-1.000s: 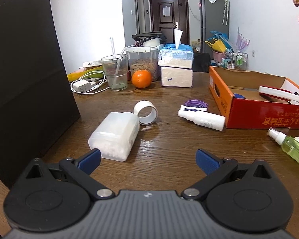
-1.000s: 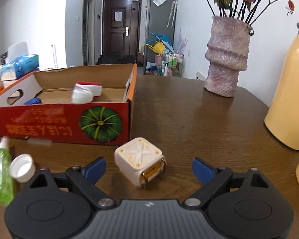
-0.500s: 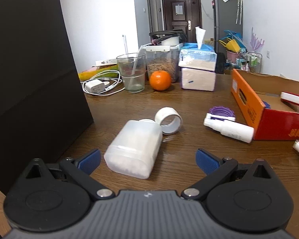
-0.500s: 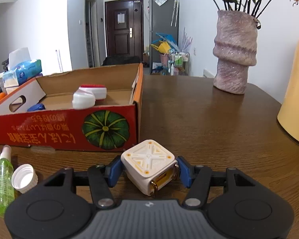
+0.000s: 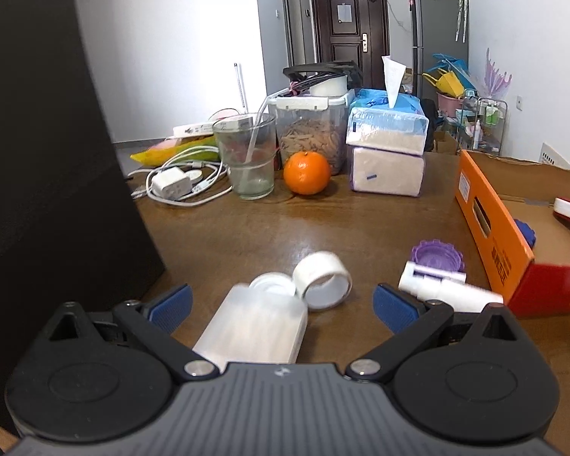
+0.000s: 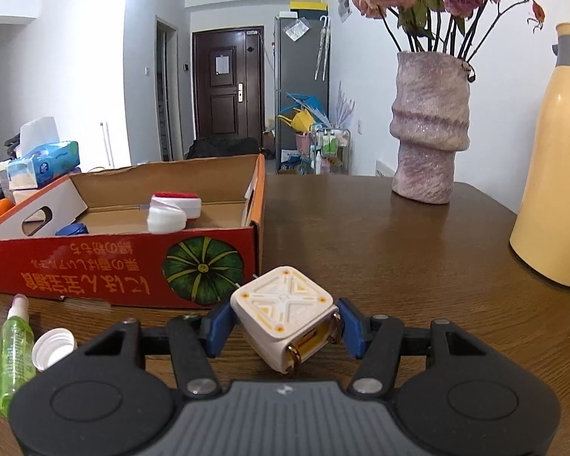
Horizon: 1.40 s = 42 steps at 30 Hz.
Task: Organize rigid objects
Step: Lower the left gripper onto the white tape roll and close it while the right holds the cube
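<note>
My right gripper (image 6: 283, 328) is shut on a white cube with yellow trim (image 6: 285, 313), held just above the table in front of the red cardboard box (image 6: 125, 269). The box holds a white and red case (image 6: 174, 211) and a blue piece (image 6: 72, 230). My left gripper (image 5: 281, 306) is open, its blue pads on either side of a translucent white bottle (image 5: 258, 328) lying on the table. A white tape ring (image 5: 323, 281), a white spray bottle (image 5: 448, 292) and a purple lid (image 5: 437, 256) lie just beyond it.
A tall black box (image 5: 49, 190) stands at the left. Farther back are a glass (image 5: 247, 155), an orange (image 5: 307, 173), a food jar (image 5: 311, 129), tissue packs (image 5: 387, 152) and a charger with cables (image 5: 171, 184). A green spray bottle (image 6: 15, 349), white cap (image 6: 53, 347), vase (image 6: 429, 129) and yellow flask (image 6: 558, 174) surround the right gripper.
My right gripper closed on the white cube and lifted it slightly. My left gripper moved forward, so the translucent bottle now lies between its open fingers.
</note>
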Tool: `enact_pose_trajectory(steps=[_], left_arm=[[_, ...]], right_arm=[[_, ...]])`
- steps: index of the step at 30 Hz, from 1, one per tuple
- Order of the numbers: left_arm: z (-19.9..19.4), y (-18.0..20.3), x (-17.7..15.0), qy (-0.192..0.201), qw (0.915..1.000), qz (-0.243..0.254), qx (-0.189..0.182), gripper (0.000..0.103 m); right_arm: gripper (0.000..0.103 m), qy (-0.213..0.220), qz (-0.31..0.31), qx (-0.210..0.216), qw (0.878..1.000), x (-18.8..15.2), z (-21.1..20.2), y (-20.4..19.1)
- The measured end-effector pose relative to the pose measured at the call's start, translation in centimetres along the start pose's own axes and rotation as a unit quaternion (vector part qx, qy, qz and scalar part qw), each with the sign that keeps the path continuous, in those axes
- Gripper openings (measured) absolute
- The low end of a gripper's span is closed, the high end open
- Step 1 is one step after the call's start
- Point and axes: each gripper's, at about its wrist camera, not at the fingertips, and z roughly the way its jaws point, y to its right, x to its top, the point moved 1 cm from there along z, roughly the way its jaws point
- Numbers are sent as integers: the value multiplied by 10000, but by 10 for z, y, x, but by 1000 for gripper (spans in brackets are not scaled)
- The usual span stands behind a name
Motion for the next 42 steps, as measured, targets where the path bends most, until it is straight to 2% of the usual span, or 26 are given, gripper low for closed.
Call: enact_pose_trajectory(steps=[4,12,15,18,20,22,28,30,33,34,42], left_arm=[[15,13,12,-77,9999,76,62,103],[51,27,32,-597,9979,88,225,103],[61,36,36,-645,9973,156,303,103],[68,40,38,-756,9967,118,252,91],[74,43,38,-858,9959,123,249,79],[79,45,37,-923,9952,130,293,74],[87,46,34,-1022,9943,128,269,71],[91,46,33,-1072,9939,117,250,65],[96,46,31,-1150,9930,112,241,46],[98,47,30,-1163,9928,132,247,44],[86,40,29,-981,9951,74,138,44]], right_arm=[[58,26,28,-7,10000,-1,-3,-1],[58,93,133,-17,9999,-2,-7,1],[58,109,174,12,9998,-2,-8,3],[58,99,230,14,9997,-2,-7,4],[58,91,276,13,9996,-1,-6,6],[58,83,315,-11,9995,-2,-6,7],[58,18,463,-39,9989,-2,-3,11],[58,13,466,-44,9989,-2,-3,11],[58,16,450,-47,9990,-2,-3,12],[58,15,454,-47,9990,-2,-3,12],[58,5,464,-45,9989,-3,-2,11]])
